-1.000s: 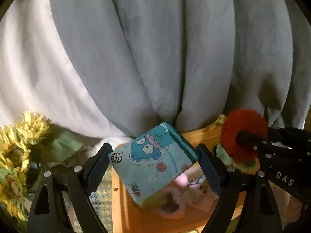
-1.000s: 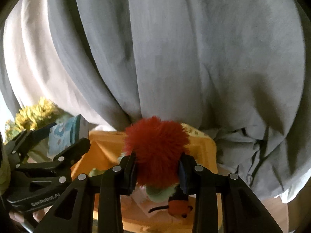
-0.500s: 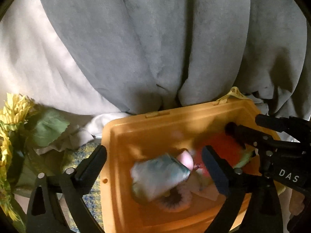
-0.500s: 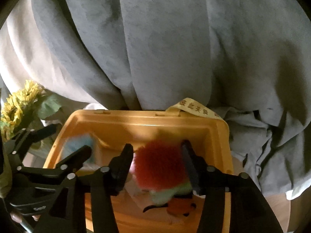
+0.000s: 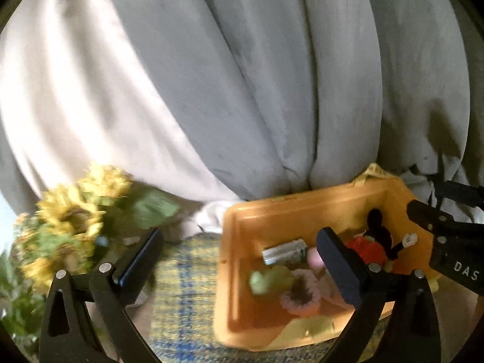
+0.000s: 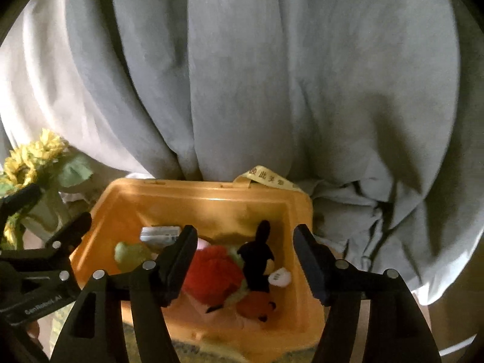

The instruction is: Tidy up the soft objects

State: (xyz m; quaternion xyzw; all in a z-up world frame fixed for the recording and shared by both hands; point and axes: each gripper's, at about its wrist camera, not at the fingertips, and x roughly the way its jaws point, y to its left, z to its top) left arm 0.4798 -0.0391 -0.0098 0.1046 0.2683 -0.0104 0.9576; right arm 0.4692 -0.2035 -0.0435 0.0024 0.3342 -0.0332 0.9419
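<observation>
Several soft things already lie in the orange bin (image 6: 302, 211): a red pompom (image 6: 211, 272), a black plush toy (image 6: 257, 257), a pale blue packet (image 6: 158, 234), a green toy (image 6: 130, 252) and a pink ring (image 5: 299, 295). The left gripper (image 5: 239, 260) is spreading wide, with nothing between its jaws. The right gripper (image 6: 243, 260) is opening too, its jaws apart above the pompom and not pressing it. Little seems left to gather (only the sunflowers (image 5: 69, 211) and the checked cloth (image 5: 184, 287) lie outside).

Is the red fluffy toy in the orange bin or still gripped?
In the orange bin: the red fluffy toy rests among other toys, clear of the opening right gripper.
</observation>
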